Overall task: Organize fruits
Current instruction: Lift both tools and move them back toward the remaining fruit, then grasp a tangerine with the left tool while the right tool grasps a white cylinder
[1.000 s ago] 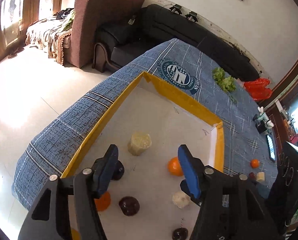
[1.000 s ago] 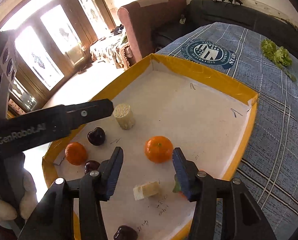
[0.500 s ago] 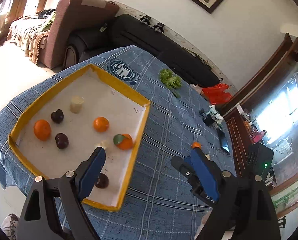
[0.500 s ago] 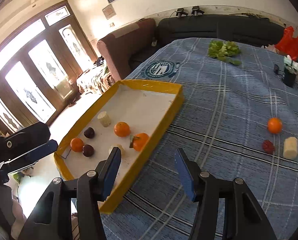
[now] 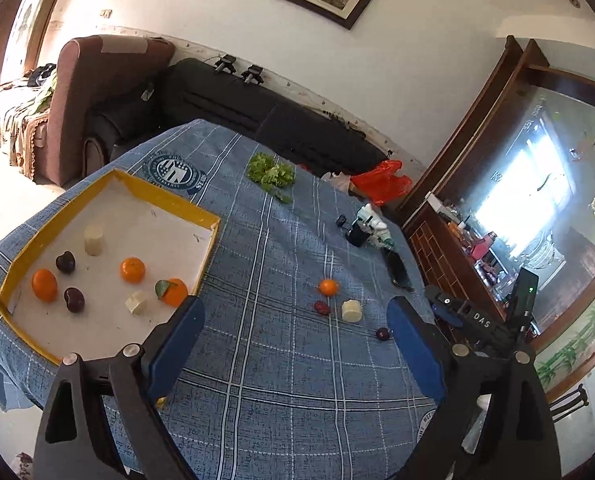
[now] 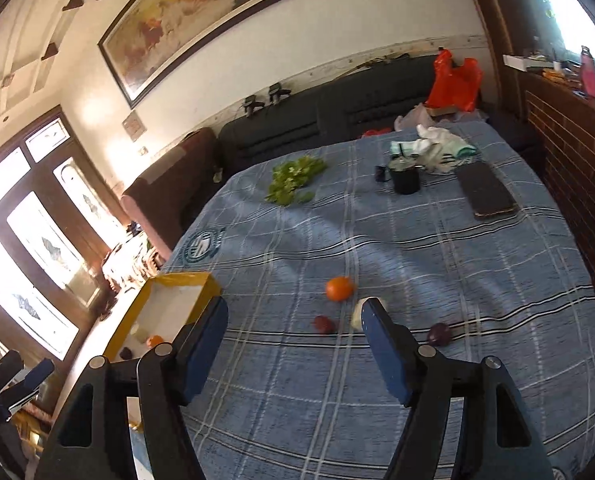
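Observation:
A yellow-rimmed tray [image 5: 169,200] at the table's left holds three oranges, two dark plums and two pale cylinders. On the blue cloth to its right lie an orange [image 5: 328,287], a red fruit [image 5: 322,307], a pale cylinder [image 5: 351,311] and a dark plum [image 5: 382,333]. My left gripper [image 5: 293,320] hangs above the cloth, jaws opening and empty. My right gripper [image 6: 294,316] points at the same loose group, jaws opening with nothing between them. Its right finger hides part of the pale cylinder [image 6: 356,314]; the orange [image 6: 339,288] and plum [image 6: 439,334] show.
Farther back on the cloth are a lettuce bunch [image 6: 293,180], a black cup [image 6: 405,178], a dark phone [image 6: 485,192] and a white rag [image 6: 437,148]. A red bag [image 6: 455,80] and dark sofa [image 5: 233,100] stand behind. A brick-faced counter [image 6: 569,152] borders the right.
Both grippers have pulled back from over the tray and swung right toward the loose fruit on the cloth. Both sets of jaws stand wider than before.

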`<action>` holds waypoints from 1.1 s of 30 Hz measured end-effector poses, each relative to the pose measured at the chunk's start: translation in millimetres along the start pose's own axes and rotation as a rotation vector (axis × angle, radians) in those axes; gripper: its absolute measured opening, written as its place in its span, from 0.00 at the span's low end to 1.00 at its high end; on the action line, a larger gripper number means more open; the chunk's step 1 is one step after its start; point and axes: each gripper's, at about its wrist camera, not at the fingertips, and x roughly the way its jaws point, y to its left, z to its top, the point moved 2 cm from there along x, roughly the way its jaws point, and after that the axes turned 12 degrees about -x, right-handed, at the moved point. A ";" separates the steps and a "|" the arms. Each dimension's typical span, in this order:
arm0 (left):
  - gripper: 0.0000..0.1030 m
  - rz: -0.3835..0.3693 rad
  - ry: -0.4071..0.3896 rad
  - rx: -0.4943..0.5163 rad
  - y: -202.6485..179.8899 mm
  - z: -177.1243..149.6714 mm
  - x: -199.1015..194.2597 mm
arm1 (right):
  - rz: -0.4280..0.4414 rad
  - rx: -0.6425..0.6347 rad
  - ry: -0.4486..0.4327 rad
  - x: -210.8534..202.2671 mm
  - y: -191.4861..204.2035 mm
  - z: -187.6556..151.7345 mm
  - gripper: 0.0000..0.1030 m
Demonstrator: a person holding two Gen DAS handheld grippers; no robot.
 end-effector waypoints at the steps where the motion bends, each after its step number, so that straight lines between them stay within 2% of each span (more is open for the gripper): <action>1: 0.89 0.013 0.028 -0.009 3.0 -1.9 12.3 | -0.013 0.015 0.020 8.1 -10.9 -3.4 0.72; 5: 0.89 0.049 0.097 -0.028 10.4 -6.7 50.9 | -0.013 0.062 0.116 54.5 -36.0 -22.7 0.72; 10: 0.88 0.095 0.142 -0.016 12.6 -6.4 88.6 | -0.021 0.057 0.183 110.7 -41.4 -32.1 0.71; 13: 0.83 0.111 0.159 0.023 7.3 -8.5 107.0 | -0.077 0.005 0.216 139.2 -39.0 -31.0 0.71; 15: 0.75 0.115 0.181 0.061 1.0 -11.5 121.8 | -0.083 -0.009 0.235 154.2 -38.5 -32.8 0.71; 16: 0.73 0.120 0.196 0.083 -2.5 -13.9 131.5 | -0.081 -0.017 0.244 159.9 -38.7 -34.6 0.70; 17: 0.73 0.132 0.211 0.101 -5.3 -16.2 142.3 | -0.075 -0.027 0.252 164.4 -38.9 -37.2 0.60; 19: 0.73 0.143 0.242 0.123 -10.5 -20.9 162.6 | -0.071 -0.071 0.240 165.1 -36.5 -38.6 0.43; 23: 0.73 0.171 0.321 0.175 -24.4 -31.9 215.1 | -0.053 -0.029 0.210 156.4 -46.3 -38.9 0.43; 26: 0.73 0.178 0.357 0.212 -39.5 -34.7 253.0 | -0.020 0.036 0.151 142.5 -58.5 -33.6 0.43; 29: 0.73 0.155 0.350 0.266 -58.9 -33.0 287.2 | -0.011 0.093 0.115 133.4 -67.8 -29.3 0.43; 33: 0.73 0.175 0.362 0.317 -70.3 -35.7 332.6 | -0.011 0.162 0.073 122.5 -81.9 -24.3 0.44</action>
